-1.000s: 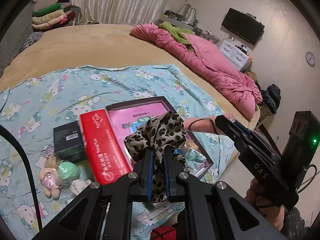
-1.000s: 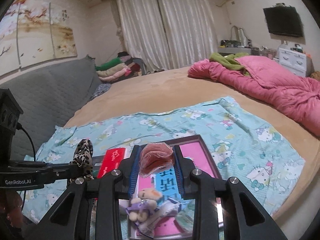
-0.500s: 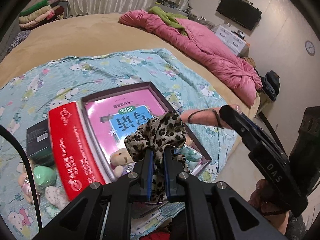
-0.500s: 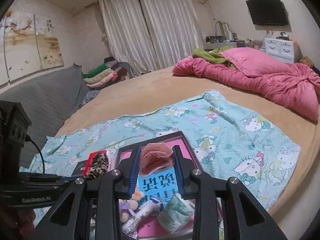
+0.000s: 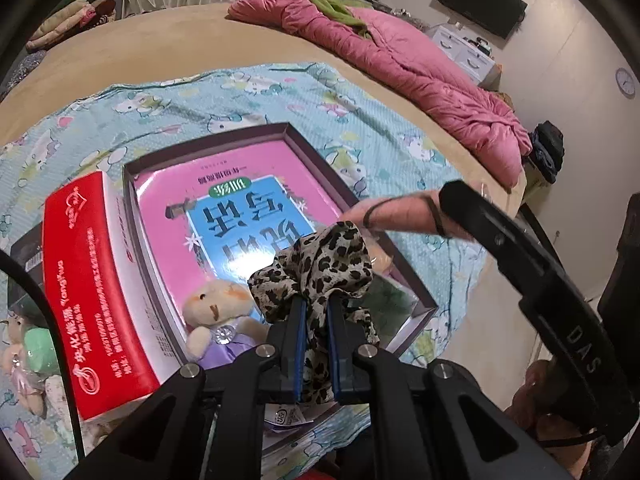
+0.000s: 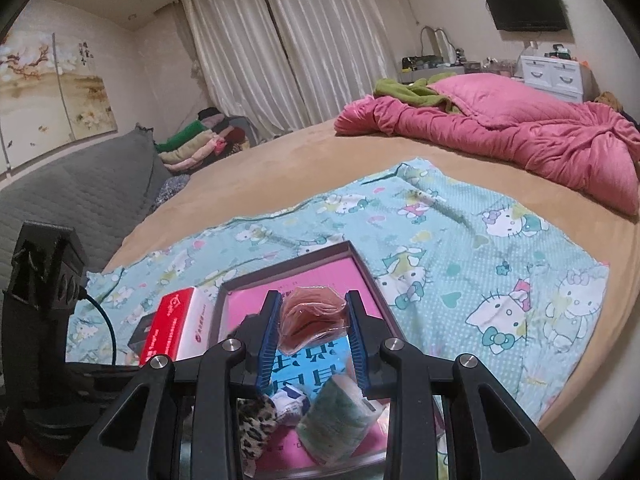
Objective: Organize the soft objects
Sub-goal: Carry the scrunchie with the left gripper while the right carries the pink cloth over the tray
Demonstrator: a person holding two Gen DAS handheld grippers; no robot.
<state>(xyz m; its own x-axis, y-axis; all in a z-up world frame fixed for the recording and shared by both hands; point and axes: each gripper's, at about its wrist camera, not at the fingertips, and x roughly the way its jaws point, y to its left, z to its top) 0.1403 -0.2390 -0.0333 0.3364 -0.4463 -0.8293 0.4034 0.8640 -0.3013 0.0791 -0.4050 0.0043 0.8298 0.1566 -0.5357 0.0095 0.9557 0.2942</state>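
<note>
Leopard-print fabric, a soft scrunched piece, is pinched tight between the blue pads of the left gripper, whose jaws are closed almost fully on it. It hangs over the near end of a shallow dark-rimmed box lined with a pink and blue printed sheet. Inside the box, just left of the fabric, lies a small cream plush bear in a lilac dress.

Over the same box, the right gripper has its jaws partly open and pressed against both sides of a reddish-brown soft item in clear wrapping. From the left wrist view that packet juts out of the right gripper's tip across the box's right rim. Below it in the right wrist view, a pale green wrapped bundle and a small white and blue packet rest in the box's near corner, with the leopard fabric beside them.

Against the box's left wall stands a red and white carton, and a dark box lies beyond it. At the left edge, small plush toys and a green ball sit on the cartoon-cat blanket, which covers part of a tan bed. A rumpled pink quilt lies across the far side of the bed.
</note>
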